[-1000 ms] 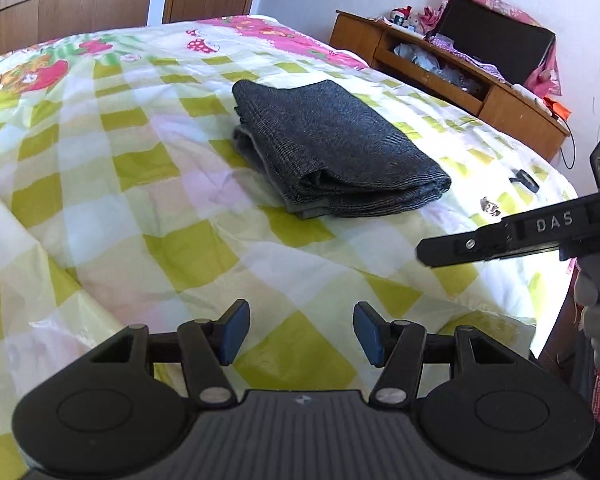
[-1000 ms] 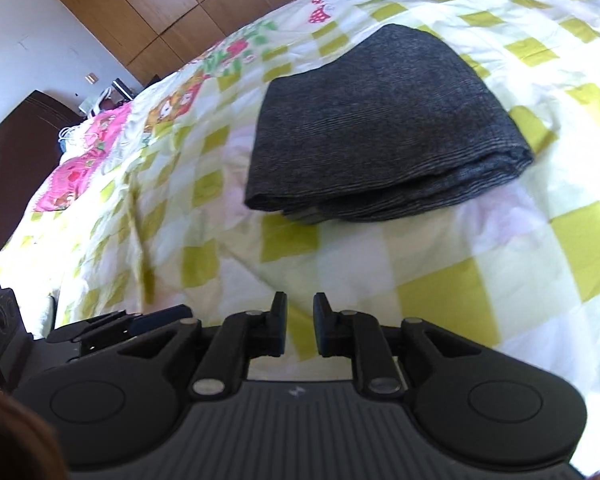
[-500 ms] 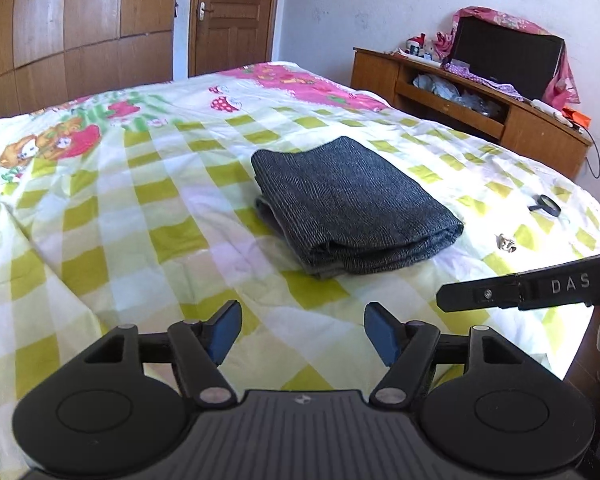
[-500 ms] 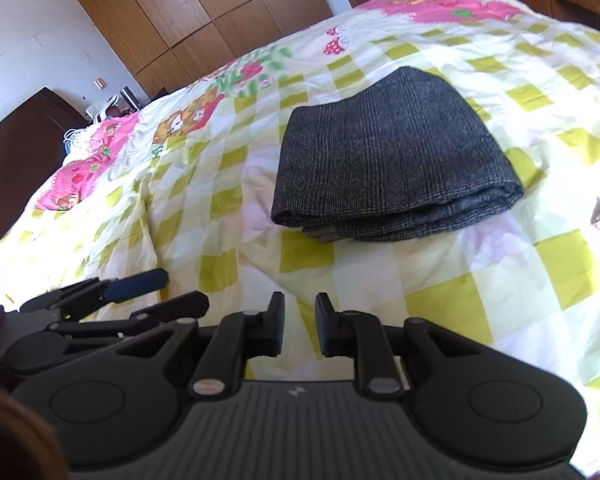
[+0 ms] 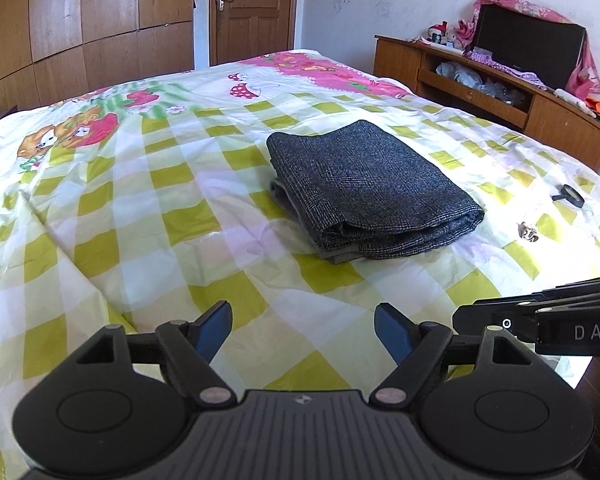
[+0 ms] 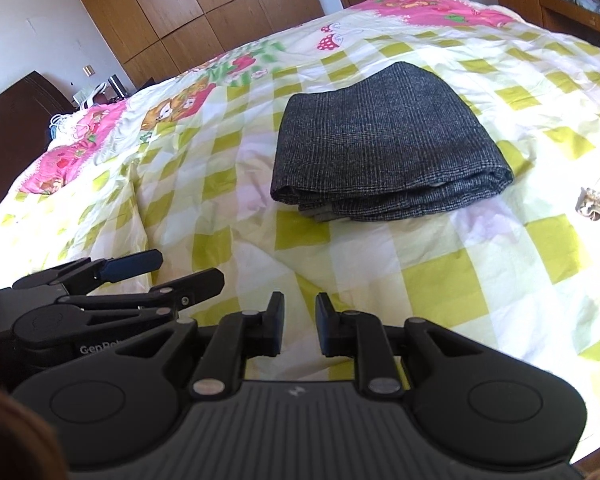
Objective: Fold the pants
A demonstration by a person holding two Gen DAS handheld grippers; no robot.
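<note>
The folded pants (image 5: 370,186) lie mid-bed (image 5: 140,208). The left hand-held gripper (image 5: 303,330) is opening, empty; the right hand-held gripper (image 6: 299,330) is narrowly parted, seemingly empty, near the bed's front edge.

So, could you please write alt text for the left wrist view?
A folded dark grey woven pair of pants lies on a yellow-checked bedspread. In front, the left hand-held gripper is opening with nothing between its blue pads.

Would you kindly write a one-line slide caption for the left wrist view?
Folded grey pants lie on a checked bedspread; the empty left gripper, jaws opening, hovers short of them.
</note>
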